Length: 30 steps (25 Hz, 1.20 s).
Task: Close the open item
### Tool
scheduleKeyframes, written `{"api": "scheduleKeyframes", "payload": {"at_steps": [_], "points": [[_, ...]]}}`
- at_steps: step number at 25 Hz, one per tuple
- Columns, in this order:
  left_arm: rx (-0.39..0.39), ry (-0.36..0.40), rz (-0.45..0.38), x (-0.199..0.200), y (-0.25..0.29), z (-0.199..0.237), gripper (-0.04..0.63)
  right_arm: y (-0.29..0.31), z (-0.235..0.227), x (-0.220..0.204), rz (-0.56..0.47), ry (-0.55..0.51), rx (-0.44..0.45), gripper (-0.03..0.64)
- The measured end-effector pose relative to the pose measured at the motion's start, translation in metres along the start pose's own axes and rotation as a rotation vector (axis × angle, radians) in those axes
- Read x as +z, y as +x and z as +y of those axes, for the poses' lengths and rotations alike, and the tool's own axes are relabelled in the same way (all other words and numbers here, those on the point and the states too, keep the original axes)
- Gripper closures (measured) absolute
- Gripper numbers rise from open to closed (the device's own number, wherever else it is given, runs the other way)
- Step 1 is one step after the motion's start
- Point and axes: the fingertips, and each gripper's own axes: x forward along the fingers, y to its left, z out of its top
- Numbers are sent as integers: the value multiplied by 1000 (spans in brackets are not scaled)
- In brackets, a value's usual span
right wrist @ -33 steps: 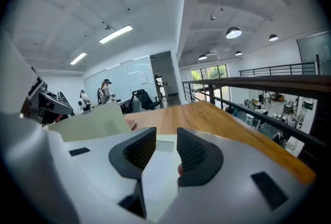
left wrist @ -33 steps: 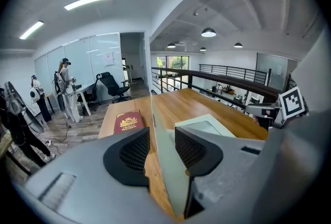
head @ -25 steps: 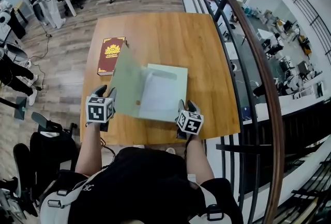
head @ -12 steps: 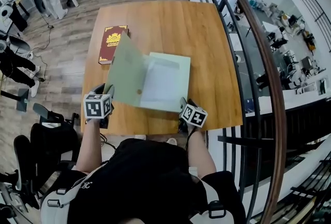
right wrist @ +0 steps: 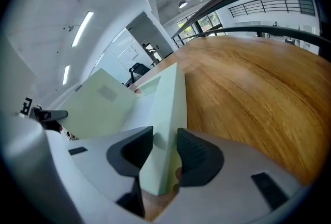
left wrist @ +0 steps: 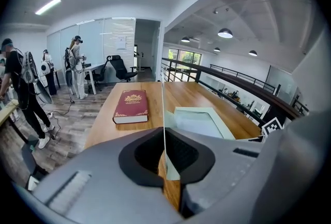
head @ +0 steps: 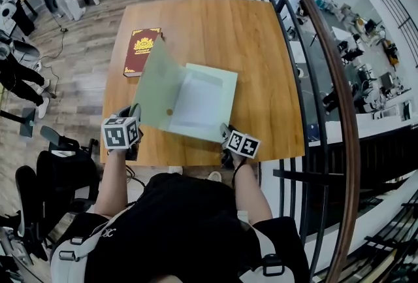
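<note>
Nearest the person, the left gripper (left wrist: 164,153) has its jaws pinched together on the free edge of the lid (head: 157,89), which shows in the left gripper view as a thin sheet standing edge-on between the pads. On the other side, the right gripper (right wrist: 163,153) sits at the near right corner of the pale green box (head: 204,105). Its jaws are wide and closing, with the box's side wall between them; a gap shows on one side, so I judge it is not clamped yet. The box lies flat on the wooden table (head: 215,33), near the front edge, and the lid rises steeply from its left side, tilted over the tray. The step in hand looks like the start of the closing swing: lid gripped, base about to be steadied. The next move calls for carrying the lid's edge over in an arc to the right and down onto the tray. The hinge should be kept from twisting, and the right gripper must hold the base without standing in the lid's path. Further out, a red book (head: 140,61) lies just beyond the lid's left edge, apart from the box, and a railing (head: 326,79) runs past the table's right side.
</note>
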Motion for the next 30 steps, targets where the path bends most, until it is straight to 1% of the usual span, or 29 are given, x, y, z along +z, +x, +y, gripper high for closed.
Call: {"api": "scheduleKeyframes", "payload": {"at_steps": [6, 10, 12, 17, 21, 26, 30], "points": [[-40, 75, -21, 7, -5, -19, 590, 5, 12, -8, 32, 21, 21, 469], [-80, 136, -60, 11, -7, -41, 591, 9, 25, -17, 73, 6, 15, 476], [-98, 174, -66, 11, -7, -53, 589, 11, 33, -22, 87, 11, 26, 477], [-171, 267, -48, 4, -1, -88, 589, 20, 51, -33, 118, 19, 53, 480], [-226, 336, -19, -10, 4, -116, 588, 22, 59, -38, 136, 41, 80, 482], [-278, 388, 7, -26, 16, -145, 581, 24, 63, -42, 133, 48, 104, 482], [-322, 422, 46, -45, 28, -167, 577, 25, 64, -41, 132, 49, 123, 482]]}}
